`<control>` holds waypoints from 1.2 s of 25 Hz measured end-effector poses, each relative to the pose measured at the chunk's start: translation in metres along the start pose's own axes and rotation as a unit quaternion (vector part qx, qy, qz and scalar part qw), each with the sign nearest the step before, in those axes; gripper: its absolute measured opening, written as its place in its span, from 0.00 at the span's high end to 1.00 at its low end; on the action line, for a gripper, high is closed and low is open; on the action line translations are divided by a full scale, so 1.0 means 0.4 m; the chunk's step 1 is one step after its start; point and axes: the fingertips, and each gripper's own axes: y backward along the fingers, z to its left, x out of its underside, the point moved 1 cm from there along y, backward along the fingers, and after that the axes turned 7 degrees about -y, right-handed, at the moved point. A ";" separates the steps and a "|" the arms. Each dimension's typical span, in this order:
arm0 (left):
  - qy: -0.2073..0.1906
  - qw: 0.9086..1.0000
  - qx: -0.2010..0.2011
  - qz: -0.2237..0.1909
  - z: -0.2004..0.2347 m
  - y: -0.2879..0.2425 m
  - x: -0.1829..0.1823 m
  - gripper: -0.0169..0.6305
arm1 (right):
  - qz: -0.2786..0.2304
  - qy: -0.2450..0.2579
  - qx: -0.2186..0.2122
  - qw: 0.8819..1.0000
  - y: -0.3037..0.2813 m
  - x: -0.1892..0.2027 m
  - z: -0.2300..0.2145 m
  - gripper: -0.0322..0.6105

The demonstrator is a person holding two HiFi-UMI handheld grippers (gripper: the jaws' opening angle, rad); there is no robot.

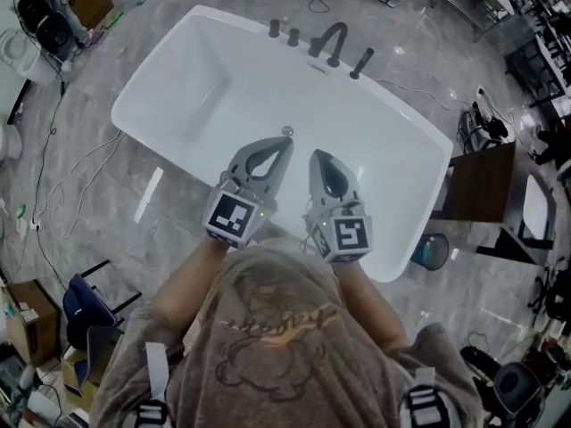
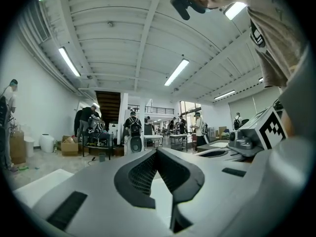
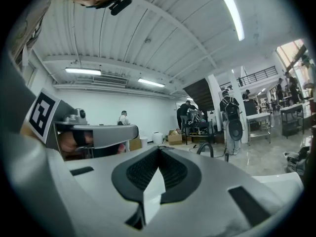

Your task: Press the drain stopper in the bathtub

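- Sitting as a small round metal disc on the white tub floor, the drain stopper (image 1: 287, 131) shows just past the tip of my left gripper (image 1: 285, 142) in the head view; I cannot tell whether the two touch.
- The bathtub (image 1: 178, 78) lies slantwise on the grey marbled floor (image 1: 107, 194), and I stand at its near long rim.
- My left gripper's jaws are pressed together at the tips, with nothing between them.
- My right gripper (image 1: 319, 155) is just beside the left one over the tub, its jaws likewise together and empty.
- Each gripper's marker cube faces up at me, close to my chest.
- A dark curved faucet (image 1: 331, 41) and its separate handles stand along the far rim.
- A dark wooden side table (image 1: 482, 181) is off the tub's right end.
- Both gripper views look level across a hall with ceiling strip lights (image 2: 176, 72) and several people (image 2: 132, 125) at benches.
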 end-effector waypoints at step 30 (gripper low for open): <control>-0.015 0.995 0.099 -0.007 0.320 -0.222 0.203 0.97 | -0.024 -0.010 0.072 0.997 -0.398 0.087 -0.099 0.94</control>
